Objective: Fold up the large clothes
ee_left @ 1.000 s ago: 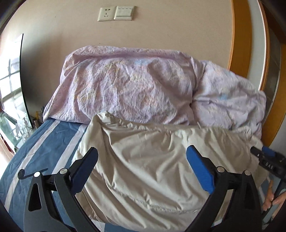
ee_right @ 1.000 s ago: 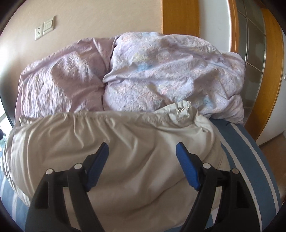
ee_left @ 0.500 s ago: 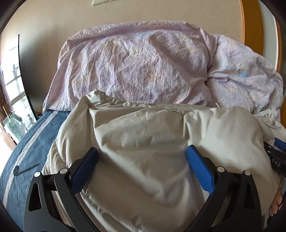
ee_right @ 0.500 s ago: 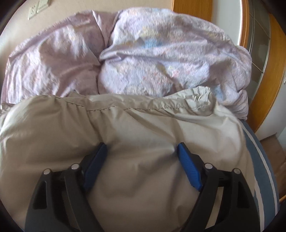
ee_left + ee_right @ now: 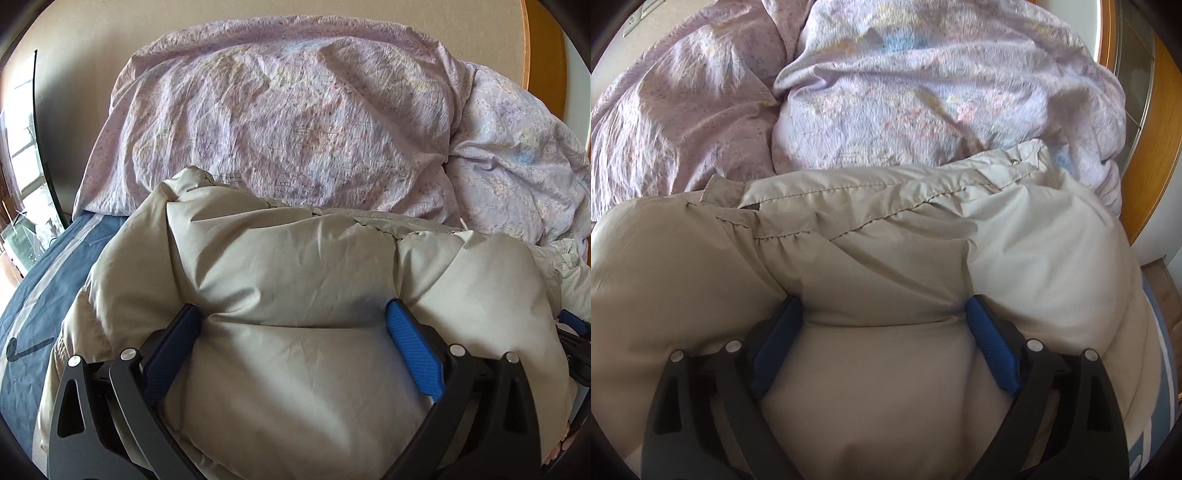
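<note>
A puffy beige padded jacket (image 5: pixel 295 266) lies bunched on the bed and fills the lower half of both views (image 5: pixel 871 258). My left gripper (image 5: pixel 295 321) is open, its blue pads pressed down into the jacket's left part with padding bulging between them. My right gripper (image 5: pixel 884 314) is open too, pressed into the jacket's right part below a stitched seam (image 5: pixel 849 192). The other gripper's edge shows at the far right of the left wrist view (image 5: pixel 574 332).
A crumpled lilac duvet (image 5: pixel 295 122) is piled behind the jacket against the wall, and also shows in the right wrist view (image 5: pixel 923 85). A blue striped bedsheet (image 5: pixel 40 280) shows at left. A wooden door frame (image 5: pixel 1145 177) stands at right.
Both grippers have moved forward and down onto the jacket. Their open pads now sink into the padding, which puffs up around them.
</note>
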`<state>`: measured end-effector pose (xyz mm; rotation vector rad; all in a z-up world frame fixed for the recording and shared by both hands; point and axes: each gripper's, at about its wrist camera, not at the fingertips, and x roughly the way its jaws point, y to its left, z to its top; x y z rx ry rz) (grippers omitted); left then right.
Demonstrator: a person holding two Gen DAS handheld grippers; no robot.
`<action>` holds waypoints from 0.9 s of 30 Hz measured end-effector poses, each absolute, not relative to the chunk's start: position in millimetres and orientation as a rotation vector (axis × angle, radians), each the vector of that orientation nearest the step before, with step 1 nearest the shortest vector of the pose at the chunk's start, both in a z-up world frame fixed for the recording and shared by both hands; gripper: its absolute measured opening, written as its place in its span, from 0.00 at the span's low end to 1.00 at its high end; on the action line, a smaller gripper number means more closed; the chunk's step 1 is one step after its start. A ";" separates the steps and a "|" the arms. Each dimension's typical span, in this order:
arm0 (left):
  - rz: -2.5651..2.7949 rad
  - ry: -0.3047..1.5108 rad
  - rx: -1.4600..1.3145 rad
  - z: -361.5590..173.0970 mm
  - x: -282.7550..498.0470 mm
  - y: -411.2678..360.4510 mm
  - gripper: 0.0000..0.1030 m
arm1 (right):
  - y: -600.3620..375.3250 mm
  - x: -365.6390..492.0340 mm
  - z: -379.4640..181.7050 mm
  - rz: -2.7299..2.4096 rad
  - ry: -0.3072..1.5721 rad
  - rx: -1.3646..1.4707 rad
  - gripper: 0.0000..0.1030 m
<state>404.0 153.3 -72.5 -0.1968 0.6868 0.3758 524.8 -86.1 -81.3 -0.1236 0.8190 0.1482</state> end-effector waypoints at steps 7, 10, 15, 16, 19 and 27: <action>0.358 0.731 -0.190 -82.5 422.5 157.7 0.99 | -88.8 537.7 -91.3 0.171 0.849 -0.095 0.90; 0.365 0.733 -0.181 -85.6 425.4 156.7 0.99 | -90.5 541.7 -92.4 0.172 0.859 -0.087 0.91; 0.354 0.746 -0.168 -78.0 412.7 158.1 0.99 | -103.1 534.0 -76.5 0.179 0.847 -0.087 0.90; 0.358 0.734 -0.161 -73.8 406.3 158.7 0.99 | -108.8 527.5 -68.8 0.173 0.818 -0.087 0.90; 0.369 0.698 -0.144 -61.5 390.9 162.9 0.99 | -132.7 510.8 -44.4 0.149 0.723 -0.059 0.90; 0.480 0.660 -0.087 -53.0 386.1 181.5 0.99 | -170.9 520.1 -37.2 0.046 0.700 -0.068 0.85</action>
